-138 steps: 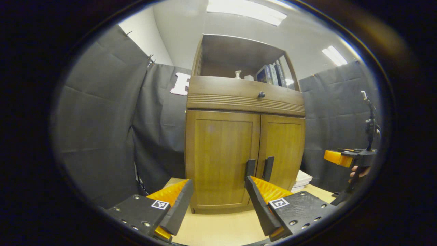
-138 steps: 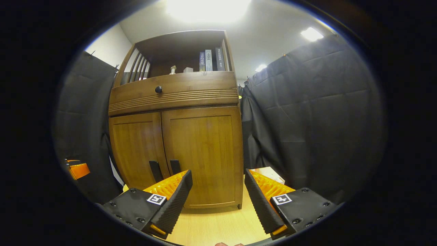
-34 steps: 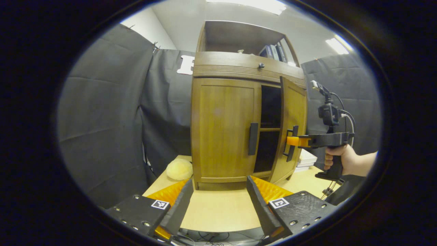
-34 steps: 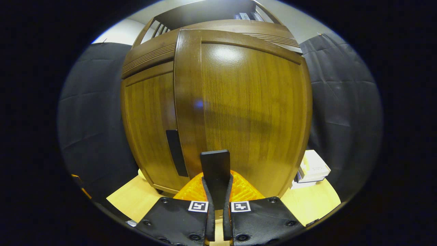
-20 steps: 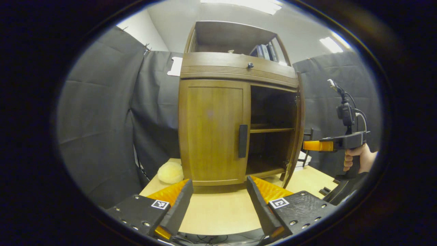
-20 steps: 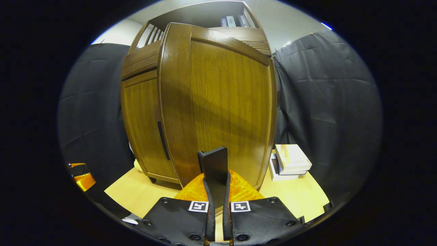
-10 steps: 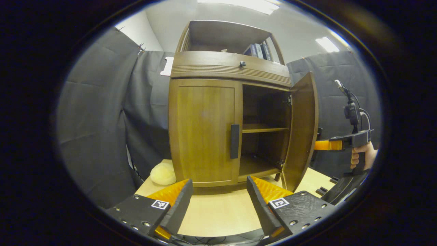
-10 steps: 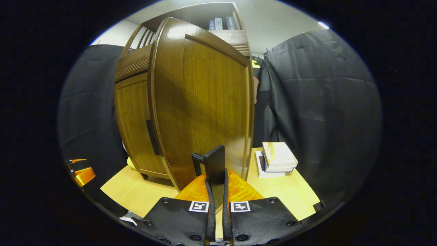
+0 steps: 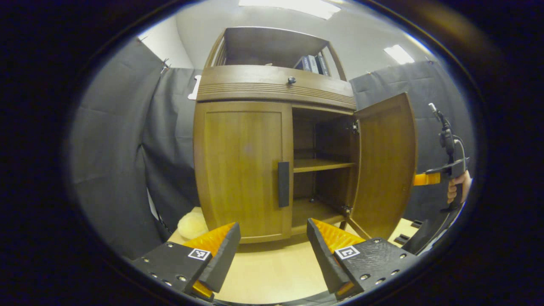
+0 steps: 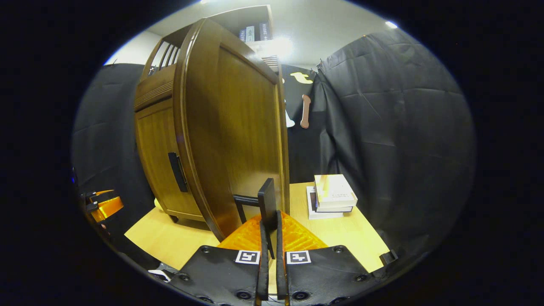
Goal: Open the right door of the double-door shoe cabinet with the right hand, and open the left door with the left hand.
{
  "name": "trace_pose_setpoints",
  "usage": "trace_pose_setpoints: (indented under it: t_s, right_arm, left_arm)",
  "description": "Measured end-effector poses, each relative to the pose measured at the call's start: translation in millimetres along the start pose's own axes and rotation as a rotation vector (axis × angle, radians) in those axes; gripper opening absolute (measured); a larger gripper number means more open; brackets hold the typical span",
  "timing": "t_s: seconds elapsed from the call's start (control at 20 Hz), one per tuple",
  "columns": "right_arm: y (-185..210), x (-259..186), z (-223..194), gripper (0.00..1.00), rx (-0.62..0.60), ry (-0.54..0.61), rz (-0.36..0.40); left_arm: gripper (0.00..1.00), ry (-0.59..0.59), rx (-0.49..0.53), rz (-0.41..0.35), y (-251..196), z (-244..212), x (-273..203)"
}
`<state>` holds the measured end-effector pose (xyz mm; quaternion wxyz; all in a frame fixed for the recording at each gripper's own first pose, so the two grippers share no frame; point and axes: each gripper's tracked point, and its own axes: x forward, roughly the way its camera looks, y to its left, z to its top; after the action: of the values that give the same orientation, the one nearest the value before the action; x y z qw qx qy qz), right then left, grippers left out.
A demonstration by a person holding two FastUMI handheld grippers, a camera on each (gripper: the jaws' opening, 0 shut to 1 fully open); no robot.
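A: Right tool [image 10: 269,231], state? Left tool [image 9: 272,248]?
B: Right tool is clenched on the right door's handle [image 10: 267,202]; both fingers press the dark bar from either side, low centre of the right gripper view. Left tool is released, fingers spread wide, nothing between them.

A: Where's the right door [image 10: 231,127]?
B: Swung wide open, standing straight ahead of the right tool, its outer face filling the middle of that view. In the left gripper view it hangs off the cabinet's right side, inner face showing, with the right tool poking out past its far edge and a hand [image 9: 457,189] gripping it.

A: Left door [image 9: 242,170]?
B: Shut. Its handle [image 9: 283,184] sits at the door's right edge, above and well ahead of the left tool, roughly between the spread fingers' line. Left tool is apart from it, low over the worktop [image 9: 272,272].

A: Cabinet [image 9: 272,85] inside?
B: One shelf [image 9: 323,164] across the open right half, dark interior. Drawer with a round knob [image 9: 291,80] above the doors, books [image 9: 312,63] on the open top shelf.

A: Other stuff?
B: Pale yellow fuzzy lump [image 9: 192,225] on the worktop, beside the cabinet's left foot. Stack of books [image 10: 331,195] on the worktop, right of the open door in the right gripper view.
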<state>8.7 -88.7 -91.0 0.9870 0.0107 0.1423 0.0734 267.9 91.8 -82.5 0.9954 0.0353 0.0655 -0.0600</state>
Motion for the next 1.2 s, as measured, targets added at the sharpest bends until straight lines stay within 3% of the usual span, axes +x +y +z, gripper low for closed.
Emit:
trace_pose_setpoints:
  t_s: [0.25, 0.3, 0.45, 0.5, 0.55, 0.8, 1.0, 1.2]
  right_arm:
    - [-54, 7, -7, 0.05, -0.039, 0.042, 0.000]
    - [-61, 9, -6, 0.00, -0.039, 0.050, 0.030]
    - [-68, 4, -2, 0.00, -0.003, 0.046, 0.128]
    - [-67, 4, 0, 0.10, 0.005, 0.042, 0.155]
    - [-67, 6, -1, 0.07, 0.000, 0.044, 0.175]
    - [-66, 4, 1, 0.08, -0.032, 0.032, 0.249]
    - [-68, -2, -1, 0.08, -0.005, 0.033, 0.259]
    - [-69, -22, 1, 0.07, 0.023, 0.016, 0.237]
  left_arm:
    - [0.92, -0.014, 0.028, 0.073, -18, 22, 16]
    - [0.92, -0.015, 0.025, 0.077, -31, 26, 18]
    - [0.92, 0.008, 0.026, 0.084, -74, 28, 24]
    - [0.91, 0.004, 0.028, 0.098, -87, 31, 27]
    - [0.91, 0.000, 0.021, 0.111, -101, 34, 27]
    - [0.90, 0.036, 0.007, 0.155, -163, 27, 12]
    - [0.92, 0.066, 0.011, 0.133, -189, 25, 4]
    - [0.92, 0.058, 0.037, 0.094, -185, 37, 6]
